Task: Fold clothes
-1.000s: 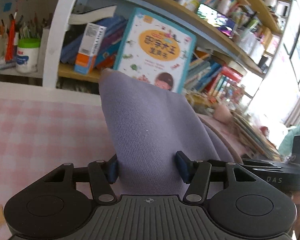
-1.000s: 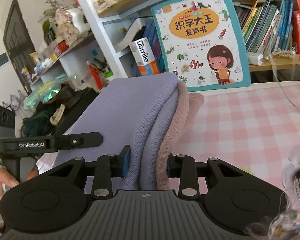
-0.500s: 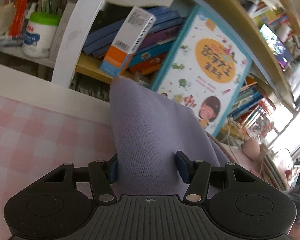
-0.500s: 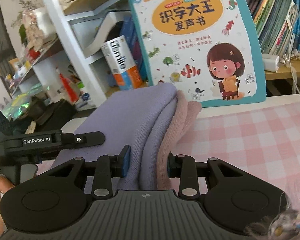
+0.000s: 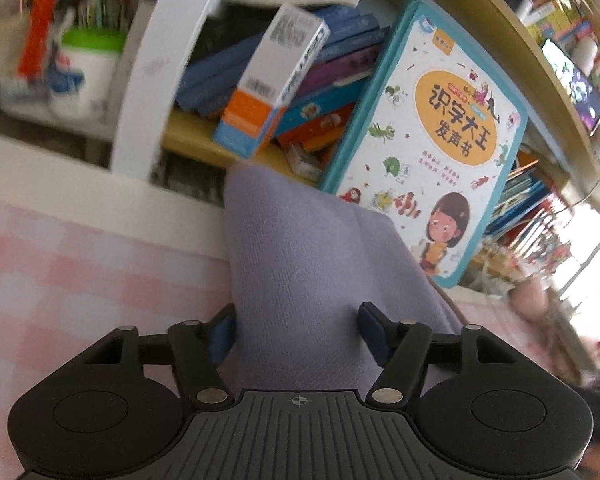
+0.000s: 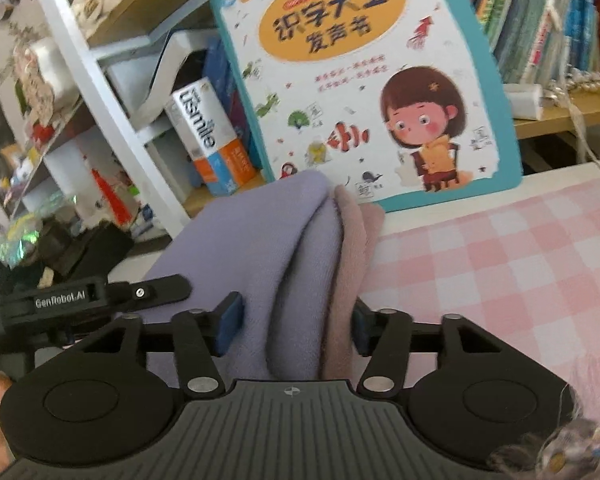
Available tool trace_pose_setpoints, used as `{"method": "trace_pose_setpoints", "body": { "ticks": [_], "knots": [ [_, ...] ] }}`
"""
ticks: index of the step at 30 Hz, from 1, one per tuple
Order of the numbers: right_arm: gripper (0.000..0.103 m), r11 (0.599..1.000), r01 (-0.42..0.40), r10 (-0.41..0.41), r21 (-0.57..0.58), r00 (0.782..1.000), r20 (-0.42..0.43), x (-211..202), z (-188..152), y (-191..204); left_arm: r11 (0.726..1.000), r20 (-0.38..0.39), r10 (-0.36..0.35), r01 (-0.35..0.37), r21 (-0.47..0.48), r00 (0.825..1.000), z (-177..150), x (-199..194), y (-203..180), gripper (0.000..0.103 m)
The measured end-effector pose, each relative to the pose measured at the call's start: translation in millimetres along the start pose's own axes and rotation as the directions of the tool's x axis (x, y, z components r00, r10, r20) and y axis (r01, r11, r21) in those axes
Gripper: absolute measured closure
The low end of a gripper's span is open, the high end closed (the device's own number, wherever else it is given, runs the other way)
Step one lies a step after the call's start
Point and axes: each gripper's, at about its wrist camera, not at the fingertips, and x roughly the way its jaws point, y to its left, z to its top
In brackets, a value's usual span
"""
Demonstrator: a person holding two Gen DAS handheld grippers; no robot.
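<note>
- The folded lilac garment is lying on the pink-checked table, its far end close to the picture book at twelve o'clock.
- Its long axis is judged to run from six to twelve o'clock in both wrist views; a pinkish layer is showing along its three o'clock edge in the right view.
- The left gripper is being opened; a gap is seen at the right pad, the cloth lying between the jaws.
- The right gripper is likewise being opened around the stacked edges.
- The release is best finished fully, then both grippers drawn straight back toward six o'clock, so the layers are not dragged askew.
</note>
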Motion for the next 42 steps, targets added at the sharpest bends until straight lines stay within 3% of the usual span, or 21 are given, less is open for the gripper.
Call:
{"method": "trace_pose_setpoints", "body": {
  "ticks": [3,6,15,17,19,23,30,37,42],
  "knots": [
    [0.041,1.0,0.0,0.0,-0.006,0.999,0.053,-23,1,3,0.99,0.066,0.071,-0.079,0.119,0.995,5,-25,-9,0.034],
    [0.037,0.999,0.015,-0.01,-0.044,0.993,0.115,-52,-2,13,0.976,0.12,0.123,-0.142,0.162,0.985,10,-51,-19,0.033],
    [0.028,0.993,0.067,-0.05,-0.097,0.984,0.173,-119,-25,37,0.979,0.219,0.149,-0.175,0.108,0.964,-3,-123,-49,0.03],
    [0.024,0.989,0.09,-0.069,-0.114,0.982,0.174,-130,-34,42,0.976,0.263,0.157,-0.19,0.106,0.952,-17,-137,-60,0.021],
    [0.021,0.983,0.111,-0.083,-0.144,0.979,0.185,-140,-45,45,0.972,0.307,0.157,-0.202,0.118,0.938,-35,-147,-71,0.02],
    [0.02,0.966,0.176,-0.139,-0.187,0.97,0.198,-148,-68,48,0.949,0.334,0.191,-0.261,0.179,0.923,-70,-144,-83,0.02],
    [0.013,0.934,0.269,-0.218,-0.236,0.95,0.223,-145,-90,49,0.931,0.299,0.21,-0.283,0.228,0.931,-86,-129,-78,0.019],
    [0.011,0.912,0.293,-0.247,-0.287,0.951,0.187,-127,-97,54,0.913,0.294,0.218,-0.302,0.276,0.93,-98,-119,-78,0.017],
    [0.007,0.898,0.32,-0.267,-0.302,0.942,0.205,-125,-97,58,0.896,0.301,0.228,-0.321,0.307,0.926,-106,-120,-79,0.013]
  ]
}}
